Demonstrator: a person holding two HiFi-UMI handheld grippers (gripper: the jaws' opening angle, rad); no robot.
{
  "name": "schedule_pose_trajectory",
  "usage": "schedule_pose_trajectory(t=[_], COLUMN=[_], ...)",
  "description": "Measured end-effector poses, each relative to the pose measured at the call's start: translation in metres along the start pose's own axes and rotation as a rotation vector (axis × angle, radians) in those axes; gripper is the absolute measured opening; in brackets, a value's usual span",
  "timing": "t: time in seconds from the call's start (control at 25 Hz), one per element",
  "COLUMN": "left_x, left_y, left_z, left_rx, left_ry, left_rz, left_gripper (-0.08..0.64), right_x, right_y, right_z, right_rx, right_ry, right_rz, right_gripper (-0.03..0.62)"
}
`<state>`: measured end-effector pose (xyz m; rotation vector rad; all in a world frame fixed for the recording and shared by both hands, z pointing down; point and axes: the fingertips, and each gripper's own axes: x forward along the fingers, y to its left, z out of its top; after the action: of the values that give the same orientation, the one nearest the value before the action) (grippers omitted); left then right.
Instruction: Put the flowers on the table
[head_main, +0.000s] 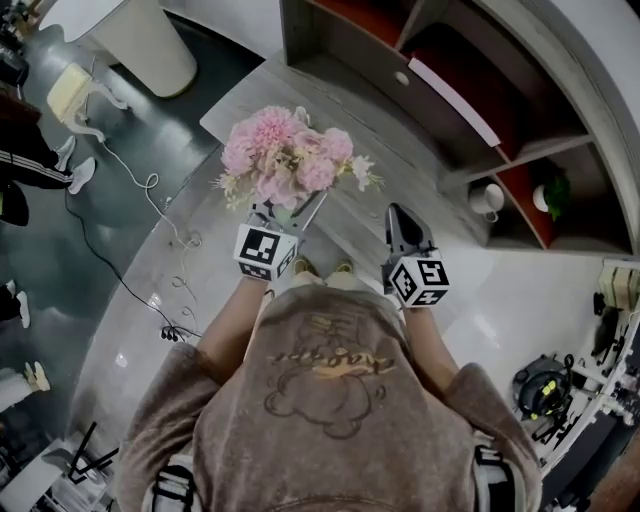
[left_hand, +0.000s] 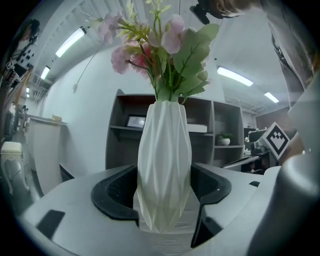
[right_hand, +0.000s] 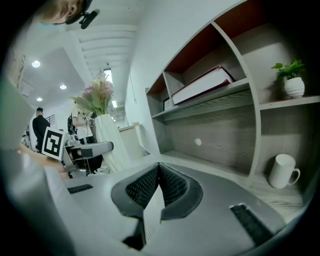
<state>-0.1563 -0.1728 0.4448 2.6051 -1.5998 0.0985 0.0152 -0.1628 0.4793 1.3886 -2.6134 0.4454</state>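
Left gripper view: left gripper (left_hand: 164, 200) clamps faceted white vase (left_hand: 164, 170), pink flowers (left_hand: 150, 47); right gripper (right_hand: 159, 172) jaws together, empty.

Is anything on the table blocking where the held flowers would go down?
Nothing visible does. The left gripper is shut on the vase holding the flowers, and the table around it shows bare; the mug stands well off to the right.
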Motion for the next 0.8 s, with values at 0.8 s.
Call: schedule_pose_trajectory(t=[0.8], left_x=[0.107], left_y=[-0.062], left_z=[-0.052], left_rx=[0.062], left_ry=[0.050], left_rz=[-0.193], left_gripper=[0.339], right_x=[-0.030], right_y=[-0.091], right_z=[0.017], right_rx=[0.041], right_ry=[0.004], right_rz=[-0.157], right_gripper=[-0.003])
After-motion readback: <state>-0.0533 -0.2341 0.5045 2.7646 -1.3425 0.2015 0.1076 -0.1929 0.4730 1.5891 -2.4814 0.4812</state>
